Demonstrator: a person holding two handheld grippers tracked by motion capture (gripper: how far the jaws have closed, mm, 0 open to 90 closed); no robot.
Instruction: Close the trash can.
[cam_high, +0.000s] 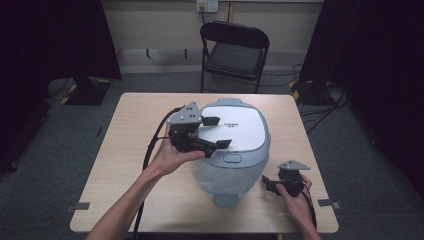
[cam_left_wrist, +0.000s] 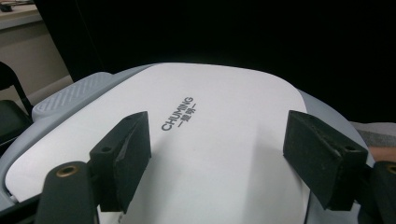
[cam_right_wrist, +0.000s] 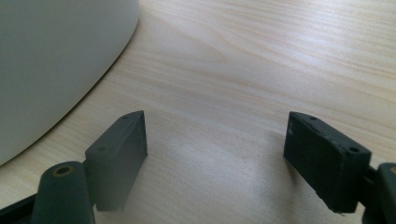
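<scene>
A rice cooker (cam_high: 235, 150) with a white lid (cam_high: 237, 127) and pale grey body stands in the middle of the wooden table (cam_high: 130, 150). My left gripper (cam_high: 218, 132) hovers over the lid's left part, jaws wide apart with nothing between them. In the left gripper view its jaws (cam_left_wrist: 217, 154) frame the printed lid (cam_left_wrist: 210, 140) just below. My right gripper (cam_high: 269, 183) rests low beside the cooker's front right, open and empty. The right gripper view has that gripper (cam_right_wrist: 215, 154) over bare tabletop (cam_right_wrist: 257, 56), with the cooker's wall (cam_right_wrist: 56, 60) at the left.
The lid has a grey latch button (cam_high: 231, 158) at its front and a ribbed grey handle (cam_left_wrist: 70, 95) at its back. A black folding chair (cam_high: 235, 50) stands behind the table. Bare wood lies left of the cooker. Cables trail from both grippers toward the front edge.
</scene>
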